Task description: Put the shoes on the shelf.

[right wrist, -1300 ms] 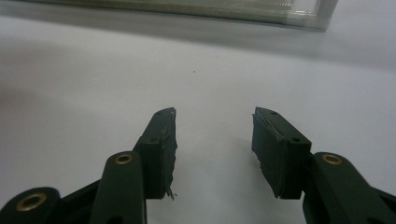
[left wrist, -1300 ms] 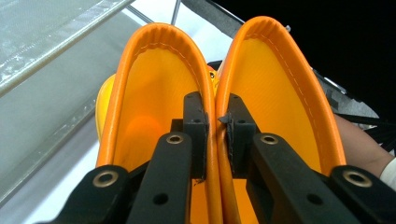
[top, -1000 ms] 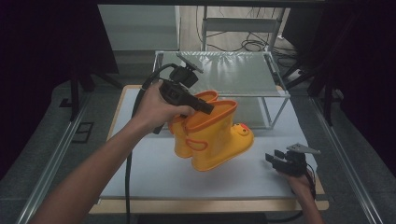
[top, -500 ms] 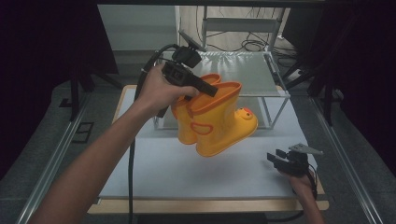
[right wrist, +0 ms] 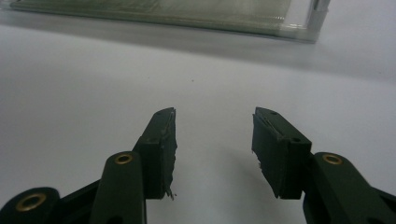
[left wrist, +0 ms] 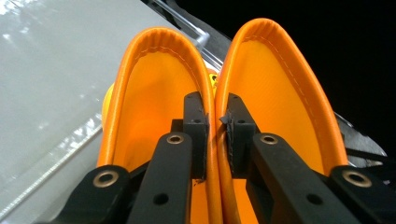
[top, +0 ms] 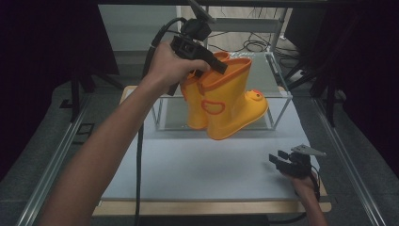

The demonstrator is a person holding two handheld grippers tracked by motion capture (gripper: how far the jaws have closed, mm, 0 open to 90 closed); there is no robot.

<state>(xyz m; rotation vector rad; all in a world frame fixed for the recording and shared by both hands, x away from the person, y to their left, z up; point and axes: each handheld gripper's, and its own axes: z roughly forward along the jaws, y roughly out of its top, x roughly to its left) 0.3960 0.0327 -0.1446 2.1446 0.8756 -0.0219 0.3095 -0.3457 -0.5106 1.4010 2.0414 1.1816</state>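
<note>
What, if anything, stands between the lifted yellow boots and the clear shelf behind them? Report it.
Nothing visible does. The left gripper pinches the yellow boots together by their adjoining cuffs, hanging clear of the table. The clear shelf sits just behind them with open air between.

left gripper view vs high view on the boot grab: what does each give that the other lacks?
Left gripper view: the left gripper has one jaw inside each boot opening, pinching the two adjoining orange cuffs together.

High view: the pair of yellow boots hangs off the grey mat, in front of the clear-topped rack. A duck face sits on one toe. The right gripper rests open and empty near the mat's front corner.

Both: the boots held by the left gripper, with the rack behind.
</note>
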